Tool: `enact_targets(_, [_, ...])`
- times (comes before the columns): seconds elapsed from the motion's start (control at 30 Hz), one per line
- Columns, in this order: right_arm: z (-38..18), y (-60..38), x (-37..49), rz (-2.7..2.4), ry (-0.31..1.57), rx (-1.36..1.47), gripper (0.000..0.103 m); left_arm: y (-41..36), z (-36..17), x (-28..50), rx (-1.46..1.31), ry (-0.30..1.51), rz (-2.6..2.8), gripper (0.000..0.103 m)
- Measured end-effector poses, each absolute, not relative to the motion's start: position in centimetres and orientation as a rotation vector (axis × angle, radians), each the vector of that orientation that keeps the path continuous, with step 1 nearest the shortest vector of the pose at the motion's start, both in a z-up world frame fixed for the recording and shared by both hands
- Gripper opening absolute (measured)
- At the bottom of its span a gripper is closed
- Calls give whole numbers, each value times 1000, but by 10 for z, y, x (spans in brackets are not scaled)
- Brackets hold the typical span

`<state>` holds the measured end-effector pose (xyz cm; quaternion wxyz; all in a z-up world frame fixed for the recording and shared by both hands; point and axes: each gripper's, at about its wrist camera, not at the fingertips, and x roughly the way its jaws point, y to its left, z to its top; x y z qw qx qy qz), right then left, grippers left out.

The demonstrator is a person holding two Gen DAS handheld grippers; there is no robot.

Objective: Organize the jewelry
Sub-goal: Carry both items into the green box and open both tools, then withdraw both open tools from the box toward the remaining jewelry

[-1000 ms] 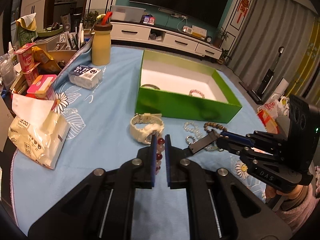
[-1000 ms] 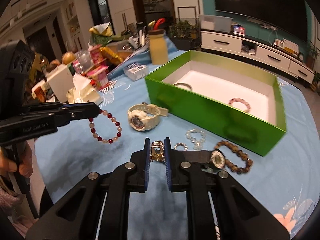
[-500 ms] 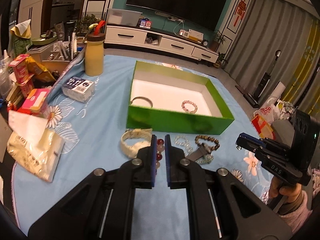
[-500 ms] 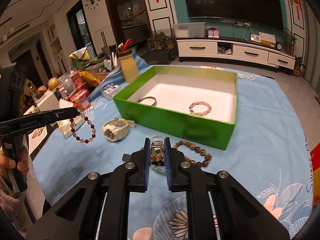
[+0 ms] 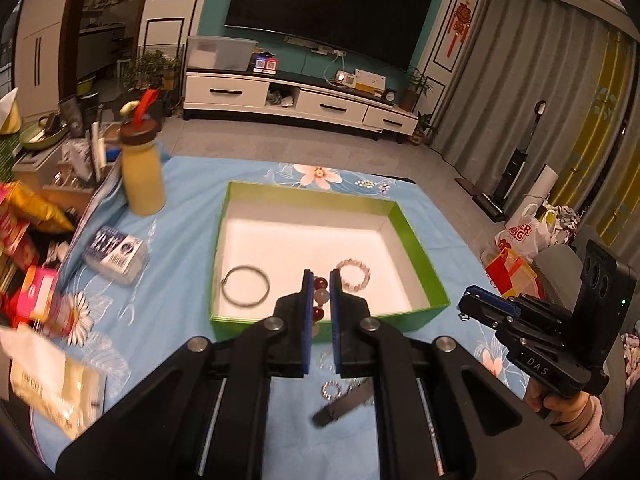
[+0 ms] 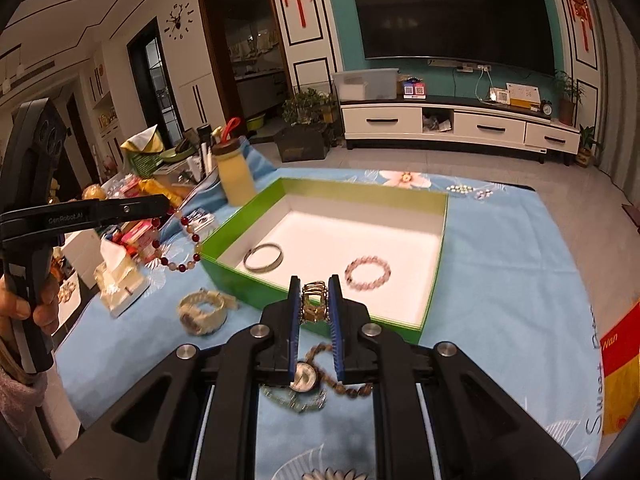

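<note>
While left tongs (image 5: 321, 285) pinch beaded bracelet (image 6: 182, 240); right tongs (image 6: 315, 295) clamp gold watch (image 6: 314, 307).

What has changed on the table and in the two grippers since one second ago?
Both grippers rose and moved toward the green box: the left gripper carries the red bead bracelet, the right gripper the gold watch. The silver bangle and pink bracelet in the box and the white watch stayed.
</note>
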<state>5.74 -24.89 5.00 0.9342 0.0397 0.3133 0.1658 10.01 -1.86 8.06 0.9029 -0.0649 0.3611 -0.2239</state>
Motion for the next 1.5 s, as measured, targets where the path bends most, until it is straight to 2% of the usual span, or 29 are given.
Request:
enact_targets(0.3, [48,-256,105,325,673,94,13,-59,68,147,-69,790,-475,7])
enact_targets(0.97, [1,-244,215,273,845,100,14,-106,-6,242,-34,996,-419,8])
enact_targets(1.03, [-1,-245,224,256,862,104,18,-107,-10,245,-21,1007,-396,18])
enact_targets(1.07, [-1,-247,229,239,864,111,22,-106,-10,246,-22,1009,-388,38])
enact_targets(1.1, [-1,-248,230,226,860,115,28,-105,-9,246,-23,1003,-382,50])
enact_targets(1.17, [1,-254,230,212,852,128,29,-102,-4,244,-6,977,-370,52])
enact_targets(1.33, [3,-270,209,212,834,162,30,-86,11,227,-9,934,-365,67])
enact_targets(1.4, [5,-274,198,214,826,168,31,-79,16,219,-15,918,-359,79])
enact_targets(1.5, [7,-281,175,212,810,177,37,-63,24,202,-25,887,-342,84])
